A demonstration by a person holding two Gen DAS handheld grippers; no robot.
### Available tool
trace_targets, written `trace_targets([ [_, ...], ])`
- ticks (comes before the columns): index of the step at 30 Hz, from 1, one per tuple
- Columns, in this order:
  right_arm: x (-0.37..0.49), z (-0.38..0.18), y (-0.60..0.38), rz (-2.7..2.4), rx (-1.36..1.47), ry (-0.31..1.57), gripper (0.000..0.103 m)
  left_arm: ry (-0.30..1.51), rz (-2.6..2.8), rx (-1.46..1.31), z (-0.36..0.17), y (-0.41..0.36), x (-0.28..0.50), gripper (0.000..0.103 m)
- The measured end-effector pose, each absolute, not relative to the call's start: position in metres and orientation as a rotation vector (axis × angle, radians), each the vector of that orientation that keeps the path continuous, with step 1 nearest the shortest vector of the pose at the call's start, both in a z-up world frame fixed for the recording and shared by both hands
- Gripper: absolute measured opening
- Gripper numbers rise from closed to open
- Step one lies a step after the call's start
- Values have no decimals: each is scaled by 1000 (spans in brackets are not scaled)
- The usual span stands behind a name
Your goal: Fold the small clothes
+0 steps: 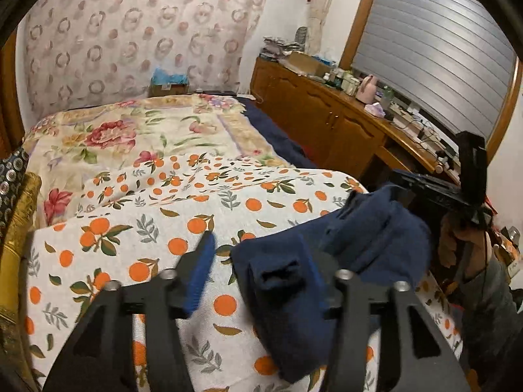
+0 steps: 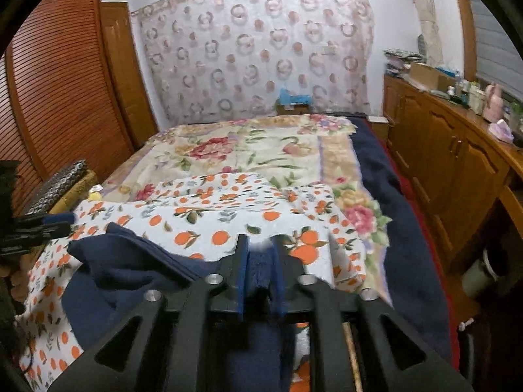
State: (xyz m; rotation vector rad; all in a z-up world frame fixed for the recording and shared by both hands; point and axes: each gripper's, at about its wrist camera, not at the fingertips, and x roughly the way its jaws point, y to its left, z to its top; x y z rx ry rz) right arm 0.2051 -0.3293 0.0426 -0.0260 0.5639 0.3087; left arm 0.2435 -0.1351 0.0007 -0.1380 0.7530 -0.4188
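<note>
On the near end of a bed, a white cotton sheet printed with oranges and green leaves (image 1: 137, 228) carries a small navy-blue knitted garment (image 1: 376, 228), which lies crumpled at the right of the left wrist view and at the near left of the right wrist view (image 2: 130, 261). Left claw (image 1: 261, 261): its blue-padded left finger stands clear over the printed sheet, while the right finger is draped and partly hidden by a fold of the navy garment; the jaws stand wide apart and do not pinch the cloth. Right claw (image 2: 260, 271): its two blue-edged fingers are narrowly parted, with a bunch of the navy fabric lying in the gap between them; whether the pads press on that fabric cannot be told. Seen from the left wrist, the right claw's black body appears at the far right edge, borne by a hand (image 1: 464, 238) above a grey sleeve. Beyond the orange-printed sheet lies a cream blanket with large red and pink flowers (image 2: 248, 150), over a dark blue bedspread (image 2: 392, 215) along the bed's right side. A wooden cabinet with panelled doors (image 2: 451, 163) runs along the right wall, its top crowded with small items. A sheer curtain patterned with rings (image 2: 255, 49) hangs at the far wall, and a louvred wooden door (image 2: 59, 91) stands at the left.
</note>
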Motion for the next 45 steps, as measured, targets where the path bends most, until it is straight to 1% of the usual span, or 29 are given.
trace_targets([
  [1, 203, 47, -331, 308, -23, 558, 44, 745, -419, -138, 2, -133, 242, 76],
  [2, 201, 50, -333, 307, -24, 556, 49, 737, -418, -139, 2, -132, 239, 79],
  [3, 197, 53, -334, 294, -29, 551, 52, 737, -418, -138, 2, -131, 237, 79],
  [5, 184, 58, -336, 289, -45, 532, 54, 755, -431, -130, -2, -133, 236, 79],
  [8, 164, 55, -337, 315, -66, 540, 60, 784, -459, -98, -12, -142, 236, 79],
  [10, 156, 49, -335, 326, -78, 562, 62, 809, -462, -76, -21, -149, 240, 79],
  [12, 159, 40, -333, 345, -79, 608, 62, 839, -473, -65, -30, -157, 250, 79],
  [15, 173, 30, -331, 366, -62, 683, 62, 867, -445, -44, -41, -163, 265, 79],
  [18, 181, 27, -333, 411, -11, 718, 62, 871, -401, -32, -50, -160, 279, 79],
  [19, 182, 27, -333, 421, -5, 716, 52, 875, -389, -41, -52, -158, 283, 79],
  [20, 185, 28, -334, 425, -13, 716, 46, 880, -387, -52, -53, -156, 285, 79],
  [21, 185, 28, -333, 418, -30, 719, 31, 889, -386, -64, -56, -154, 288, 81],
  [22, 186, 27, -332, 391, -51, 724, 29, 898, -382, -67, -58, -154, 289, 81],
  [24, 185, 27, -331, 374, -63, 728, 29, 910, -384, -66, -62, -155, 290, 81],
  [26, 184, 33, -327, 353, -81, 720, 32, 911, -384, -62, -63, -157, 289, 81],
  [27, 182, 33, -324, 346, -79, 713, 41, 908, -385, -62, -64, -157, 289, 79],
  [28, 181, 36, -326, 338, -71, 709, 51, 910, -393, -71, -63, -158, 289, 74],
  [29, 181, 35, -323, 336, -68, 706, 54, 910, -407, -81, -63, -158, 289, 70],
  [30, 181, 36, -322, 341, -61, 698, 59, 914, -435, -96, -62, -159, 288, 60],
  [31, 180, 35, -322, 349, -51, 694, 61, 918, -458, -106, -61, -160, 288, 51],
  [32, 177, 36, -323, 365, -38, 689, 62, 920, -473, -115, -61, -160, 289, 50],
  [33, 174, 38, -323, 379, -30, 686, 64, 916, -477, -119, -60, -161, 288, 45],
  [34, 171, 39, -324, 387, -29, 682, 72, 912, -491, -123, -59, -161, 288, 39],
  [36, 165, 38, -323, 400, -31, 672, 79, 909, -510, -142, -57, -161, 287, 32],
  [37, 164, 36, -323, 405, -35, 684, 83, 908, -509, -143, -57, -161, 286, 31],
  [38, 167, 30, -324, 395, -43, 710, 85, 908, -504, -142, -57, -162, 286, 31],
  [45, 187, 15, -325, 421, 6, 777, 86, 909, -496, -136, -57, -165, 284, 32],
])
